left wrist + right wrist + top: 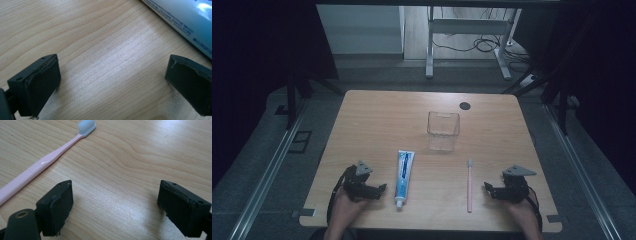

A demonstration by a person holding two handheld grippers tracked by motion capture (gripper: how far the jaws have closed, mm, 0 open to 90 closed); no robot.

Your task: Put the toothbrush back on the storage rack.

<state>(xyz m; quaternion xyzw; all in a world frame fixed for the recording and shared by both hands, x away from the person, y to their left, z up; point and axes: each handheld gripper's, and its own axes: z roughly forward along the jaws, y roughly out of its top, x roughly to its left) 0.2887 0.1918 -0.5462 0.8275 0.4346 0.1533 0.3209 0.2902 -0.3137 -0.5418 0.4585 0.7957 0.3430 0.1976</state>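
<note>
Both claws gape empty — left claw [382,188] beside toothpaste [404,176], right claw [487,186] beside toothbrush [470,186].

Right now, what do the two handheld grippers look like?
Both are black two-jaw tools. The left gripper and right gripper each carry a grey three-cornered plate on top and trail a dark cable back along the forearm. In the gripper views the jaws are blocky, with flat dark pads and small screw holes. No sleeves are visible on the forearms.

Pale pink toothbrush [42,165] with white bristles, white and blue toothpaste tube [404,176] with white cap, clear glass cup [443,131], light wood-grain table [377,125], black hand-held grippers
</note>
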